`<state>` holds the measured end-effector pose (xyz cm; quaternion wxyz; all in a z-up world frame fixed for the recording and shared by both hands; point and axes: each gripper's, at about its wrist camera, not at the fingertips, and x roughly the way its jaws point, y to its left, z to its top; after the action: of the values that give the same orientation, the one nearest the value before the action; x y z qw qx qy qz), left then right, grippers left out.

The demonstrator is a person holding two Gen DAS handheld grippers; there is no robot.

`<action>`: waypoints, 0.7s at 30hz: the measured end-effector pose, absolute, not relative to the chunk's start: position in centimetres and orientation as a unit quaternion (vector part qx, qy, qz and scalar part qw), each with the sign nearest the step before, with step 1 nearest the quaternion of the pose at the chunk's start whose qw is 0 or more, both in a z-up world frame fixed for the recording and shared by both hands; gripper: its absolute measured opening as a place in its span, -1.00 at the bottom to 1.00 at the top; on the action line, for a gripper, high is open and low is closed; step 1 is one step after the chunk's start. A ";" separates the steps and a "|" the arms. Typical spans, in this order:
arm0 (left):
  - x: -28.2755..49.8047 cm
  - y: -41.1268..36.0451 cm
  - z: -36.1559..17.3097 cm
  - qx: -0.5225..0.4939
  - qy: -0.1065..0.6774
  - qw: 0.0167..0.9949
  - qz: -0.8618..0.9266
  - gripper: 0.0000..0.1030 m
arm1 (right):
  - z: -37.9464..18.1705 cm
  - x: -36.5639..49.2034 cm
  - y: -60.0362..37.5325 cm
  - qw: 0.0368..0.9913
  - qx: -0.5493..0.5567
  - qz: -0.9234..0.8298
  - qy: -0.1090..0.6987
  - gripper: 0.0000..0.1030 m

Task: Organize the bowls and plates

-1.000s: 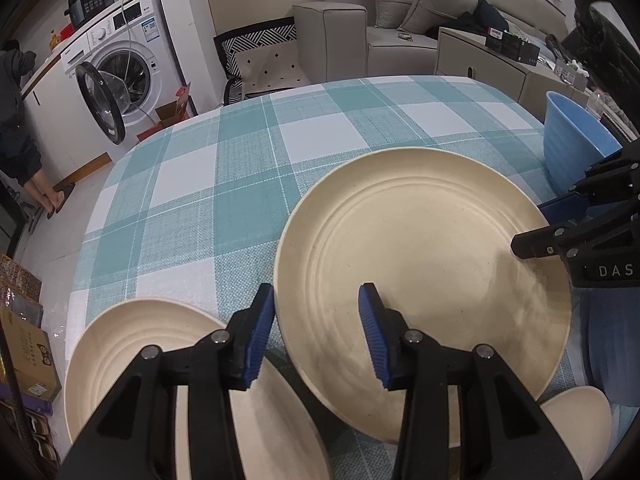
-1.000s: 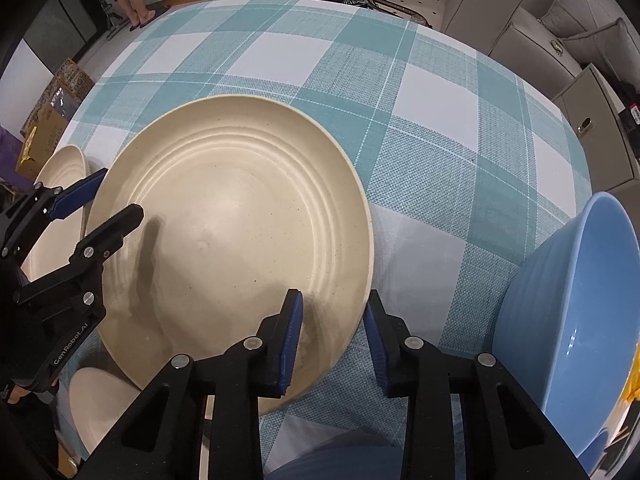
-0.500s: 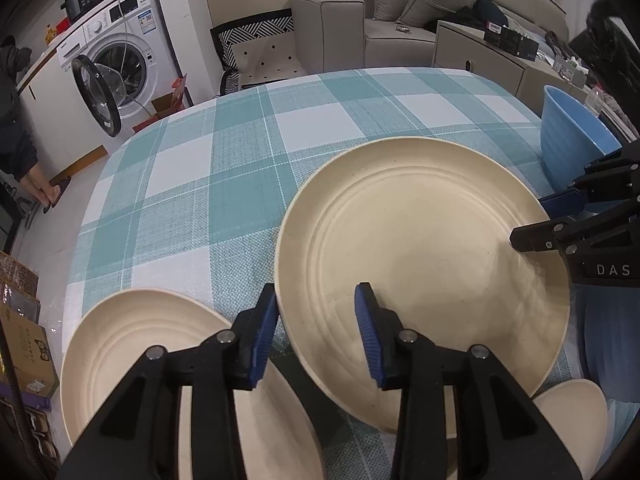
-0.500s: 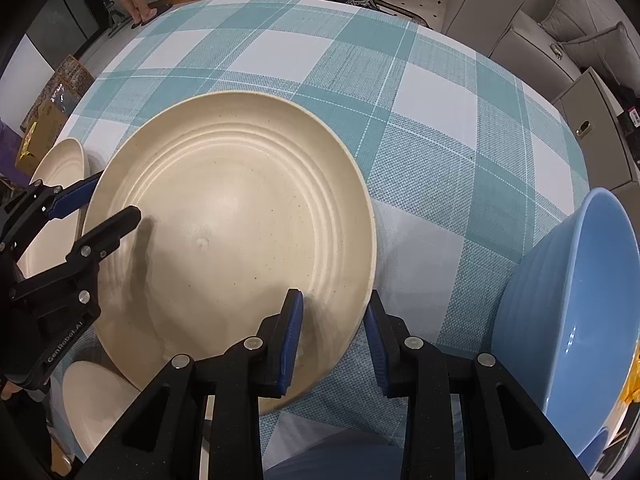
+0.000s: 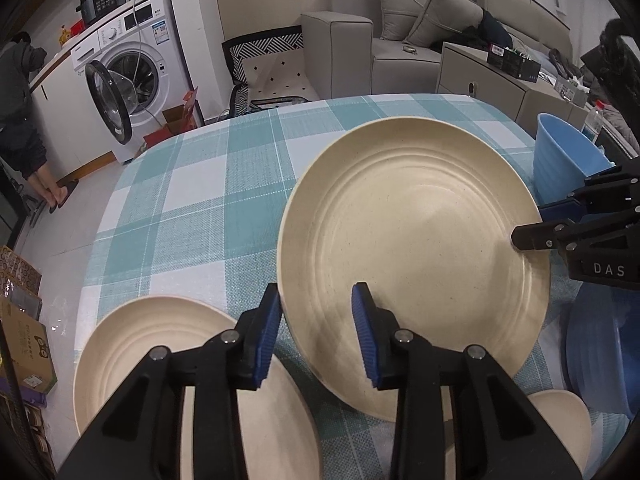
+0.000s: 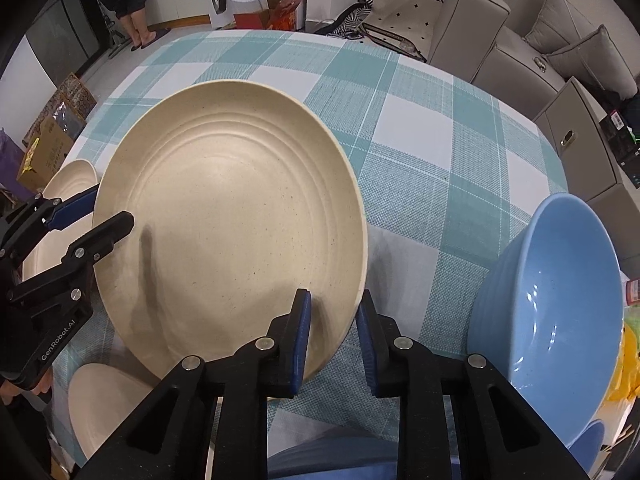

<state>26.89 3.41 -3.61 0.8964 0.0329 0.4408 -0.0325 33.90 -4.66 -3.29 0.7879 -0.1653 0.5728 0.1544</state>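
We are clamping big plate [image 5: 416,248] from both sides: right gripper [image 6: 333,338] closing on near rim, narrower than a second ago; left gripper [image 5: 316,336] straddling opposite rim, grasp unclear. Plate now tilting up off bench [image 6: 432,168], lift starting, probably toward second plate [image 5: 160,344].

The large round cream plate with ridged rings [image 5: 416,248] is rising off the teal-and-white checked tablecloth [image 5: 192,208], its far edge tipping upward and sitting higher against the room than a second ago. The left gripper [image 5: 316,332] is gripping the plate's near rim after narrowing slightly. The right gripper [image 6: 332,332] is closing its jaws tighter over the plate's opposite rim, which is passing between them.
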 end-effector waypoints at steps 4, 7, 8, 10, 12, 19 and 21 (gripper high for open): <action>26.5 3.8 -3.3 0.028 0.436 0.899 -0.028 -0.34 | -2.5 33.7 -4.7 0.796 -0.158 0.157 0.562 -0.68; 26.3 4.1 -3.2 0.025 0.434 0.900 -0.025 -0.35 | -2.1 33.6 -4.7 0.801 -0.154 0.160 0.557 -0.74; 26.2 4.3 -3.1 0.024 0.433 0.901 -0.024 -0.35 | -2.0 33.5 -4.6 0.802 -0.153 0.161 0.555 -0.75; 26.1 4.5 -2.8 0.019 0.429 0.903 -0.021 -0.35 | -1.8 33.5 -4.6 0.803 -0.150 0.163 0.552 -0.76; 25.8 4.7 -2.6 0.015 0.426 0.904 -0.019 -0.35 | -1.6 33.3 -4.4 0.805 -0.150 0.165 0.550 -0.76; 24.8 5.0 -1.6 0.012 0.415 0.909 -0.014 -0.35 | -0.2 32.5 -4.0 0.813 -0.150 0.171 0.537 -0.76; 24.5 5.1 -1.3 0.014 0.412 0.911 -0.013 -0.35 | 0.4 32.2 -3.9 0.816 -0.150 0.173 0.531 -0.76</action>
<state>24.50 5.12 -1.29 0.9109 0.0144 0.4123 -0.0128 32.24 -3.93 0.36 0.8156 -0.1504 0.5314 0.1726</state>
